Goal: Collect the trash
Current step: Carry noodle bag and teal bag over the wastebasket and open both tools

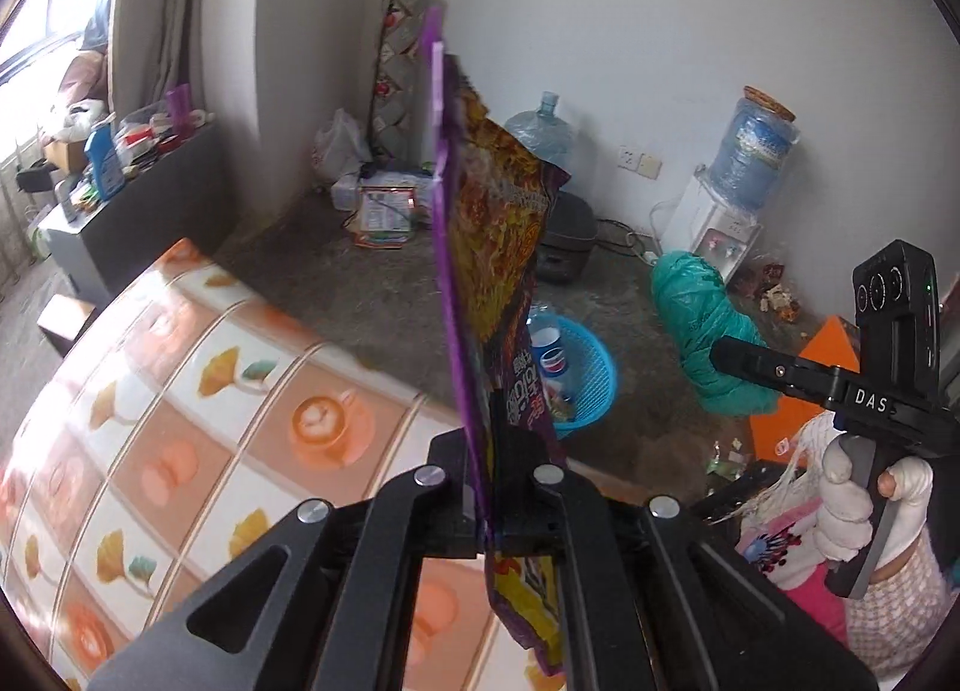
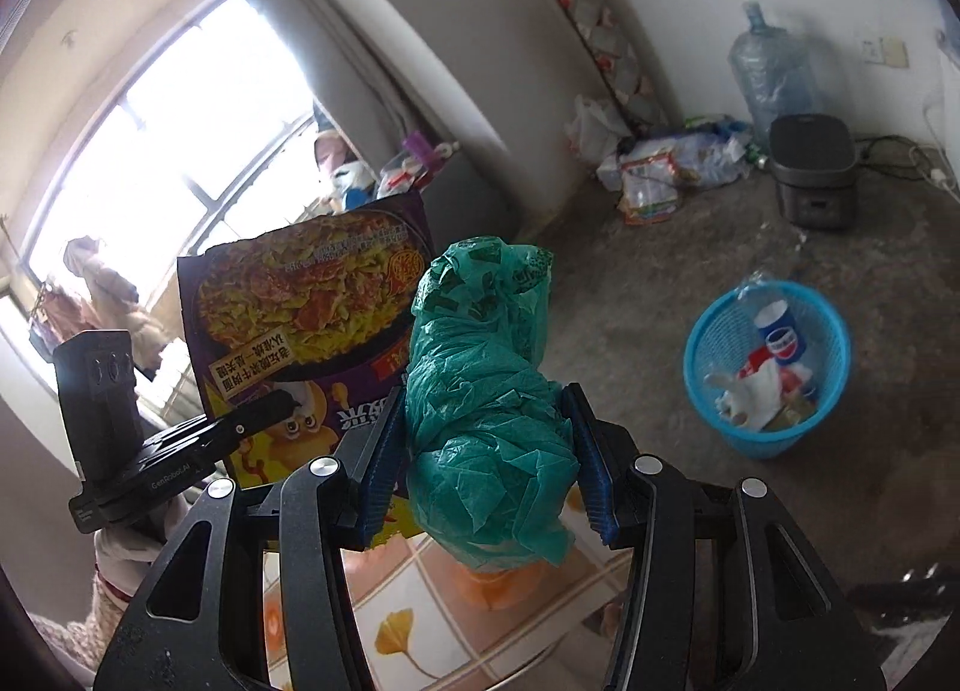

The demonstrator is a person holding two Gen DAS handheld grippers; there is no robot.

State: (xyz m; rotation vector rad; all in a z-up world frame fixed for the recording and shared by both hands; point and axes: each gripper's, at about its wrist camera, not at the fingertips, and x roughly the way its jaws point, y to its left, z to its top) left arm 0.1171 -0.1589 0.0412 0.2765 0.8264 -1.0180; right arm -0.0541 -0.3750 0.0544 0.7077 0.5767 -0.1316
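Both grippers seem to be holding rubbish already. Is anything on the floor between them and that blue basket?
Nothing visible. The left gripper pinches a purple packet; the right gripper clamps a green bag. The blue basket stands apart on bare floor, its open top part filled with a Pepsi bottle and wrappers.

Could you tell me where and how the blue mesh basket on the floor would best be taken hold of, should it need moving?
Probably by the rim, from above. The blue mesh basket stands upright and open-topped on the floor, with the Pepsi bottle and wrappers inside, so one finger could slip inside the thin rim and one outside, at a stretch clear of trash.
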